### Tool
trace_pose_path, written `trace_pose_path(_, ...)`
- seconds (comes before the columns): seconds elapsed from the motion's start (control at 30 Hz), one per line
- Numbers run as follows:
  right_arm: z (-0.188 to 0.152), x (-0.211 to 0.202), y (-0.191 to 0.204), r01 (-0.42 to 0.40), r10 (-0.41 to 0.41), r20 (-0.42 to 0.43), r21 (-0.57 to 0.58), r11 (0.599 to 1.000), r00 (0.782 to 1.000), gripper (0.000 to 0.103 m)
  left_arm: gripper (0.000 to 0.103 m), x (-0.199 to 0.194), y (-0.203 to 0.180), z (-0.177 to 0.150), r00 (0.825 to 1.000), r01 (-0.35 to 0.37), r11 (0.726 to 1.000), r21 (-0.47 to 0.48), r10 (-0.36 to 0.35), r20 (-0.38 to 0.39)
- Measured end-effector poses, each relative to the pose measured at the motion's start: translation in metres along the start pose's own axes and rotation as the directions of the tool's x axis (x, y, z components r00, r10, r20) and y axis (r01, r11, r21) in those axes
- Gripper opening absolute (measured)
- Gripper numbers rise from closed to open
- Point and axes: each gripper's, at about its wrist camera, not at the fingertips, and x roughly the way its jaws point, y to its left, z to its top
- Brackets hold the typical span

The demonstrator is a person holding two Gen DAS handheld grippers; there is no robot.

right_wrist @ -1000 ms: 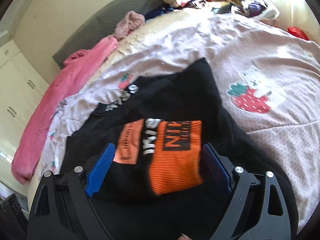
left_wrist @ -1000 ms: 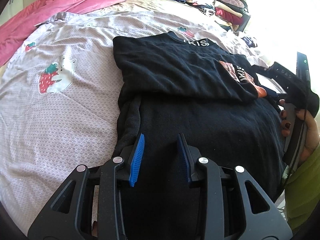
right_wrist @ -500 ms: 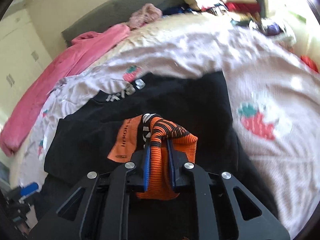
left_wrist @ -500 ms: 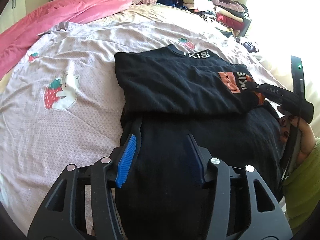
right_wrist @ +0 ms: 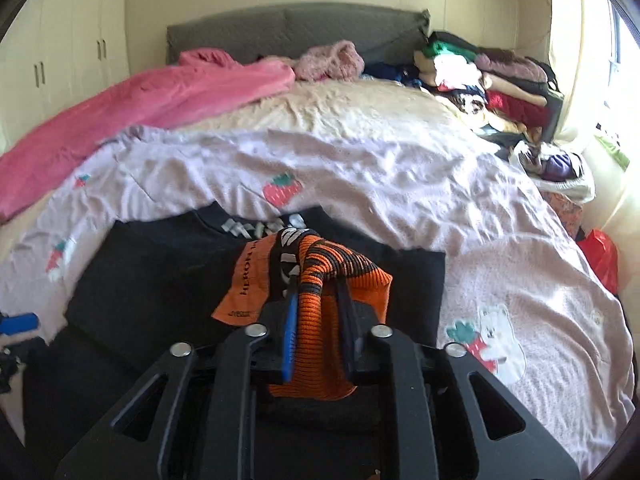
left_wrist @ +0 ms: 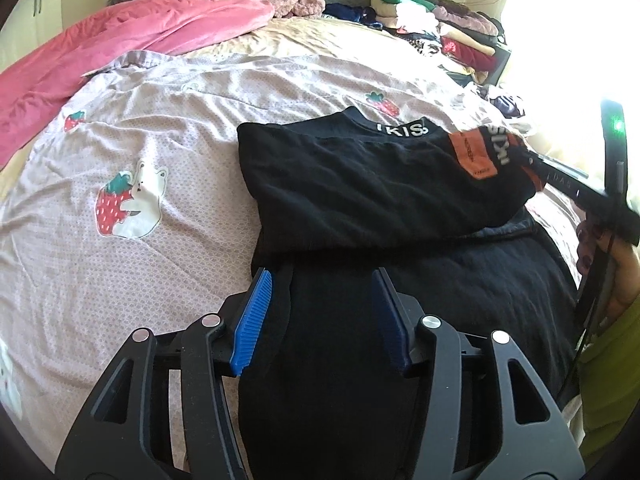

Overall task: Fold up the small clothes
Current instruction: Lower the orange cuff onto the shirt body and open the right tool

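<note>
orange cuff (right_wrist: 320, 280) of black sweater (left_wrist: 360, 184) sits pinched in right hand-held gripper (right_wrist: 318, 292), jaws easing open.

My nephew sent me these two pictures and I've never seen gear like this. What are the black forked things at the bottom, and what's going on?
No robot here: a person holds a two-fingered claw in each hand, each with a camera looking along its fingers. One picture is from the left claw, the other from the right claw.

A black sweater lies partly folded on a bed cover printed with strawberries. A pink blanket and a pile of clothes lie near the headboard.

The right claw pinches the sweater's orange cuff, though its jaws are easing open. The left claw is open above the sweater's near part, gripping nothing.
</note>
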Motion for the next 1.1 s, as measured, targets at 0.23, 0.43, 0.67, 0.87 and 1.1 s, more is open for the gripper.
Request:
trace_pose_path(0.23, -0.02, 0.017, -0.029, 0.042, -0.038, -0.049, 0.082, 0.996, 0.998, 0.025, 0.044, 0.019, 0.0, 0.018, 1.0, 0.004, 1.0, -0.021, -0.004, -0.013)
trace_pose_path(0.43, -0.028, 0.017, -0.05, -0.02, 0.032, -0.066, 0.187, 0.982, 0.997, 0.039, 0.044, 0.035, -0.005, 0.035, 1.0, -0.002, 1.0, -0.018, 0.003, 0.012)
trace_pose_path(0.67, -0.034, 0.043, -0.047, -0.054, 0.089, -0.143, 0.231, 0.972, 0.986, 0.045, 0.044, 0.061, -0.001, 0.037, 1.0, 0.011, 1.0, -0.001, -0.011, -0.014)
trace_pose_path(0.87, -0.037, 0.052, -0.045, -0.057, 0.095, -0.156, 0.23, 0.971, 0.983, 0.008, 0.044, 0.067, -0.001, 0.034, 1.0, 0.009, 1.0, 0.01, -0.009, -0.024)
trace_pose_path(1.1, -0.019, 0.025, -0.034, 0.008, -0.003, -0.07, 0.072, 0.997, 0.998, 0.008, 0.044, 0.065, -0.002, 0.032, 1.0, 0.007, 1.0, 0.017, -0.006, -0.02)
